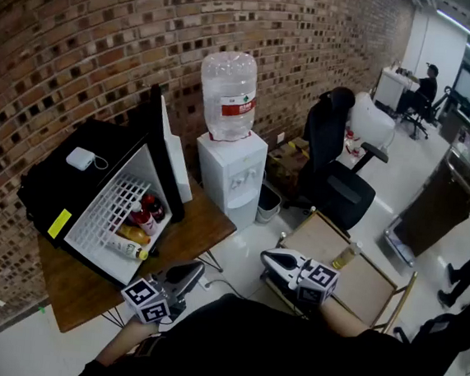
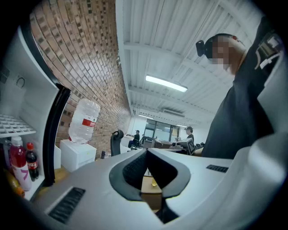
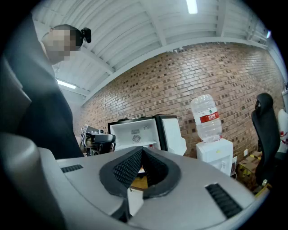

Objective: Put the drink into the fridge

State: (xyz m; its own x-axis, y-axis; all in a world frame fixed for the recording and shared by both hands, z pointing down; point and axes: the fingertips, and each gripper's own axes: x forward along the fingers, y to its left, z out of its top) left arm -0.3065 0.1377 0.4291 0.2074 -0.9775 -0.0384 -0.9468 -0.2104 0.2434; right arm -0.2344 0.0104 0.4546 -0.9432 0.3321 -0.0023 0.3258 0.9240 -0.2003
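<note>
Since my left gripper [image 1: 189, 270] and right gripper [image 1: 272, 258] sit closed, empty, I'd open right wide for yellowish plastic bottle [image 1: 346, 256] right of black mini-fridge [image 1: 54, 180].

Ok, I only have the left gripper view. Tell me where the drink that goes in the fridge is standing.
Observer: In the head view a bottle of yellowish drink stands upright on the low table, to the right of the right gripper.
Operator: Now give me that gripper's jaws.
Observer: Its own view shows them shut, with nothing between them.
Operator: Also tell me what's on top of the fridge.
Observer: A small white box with a cord lies on the black top of the fridge.
</note>
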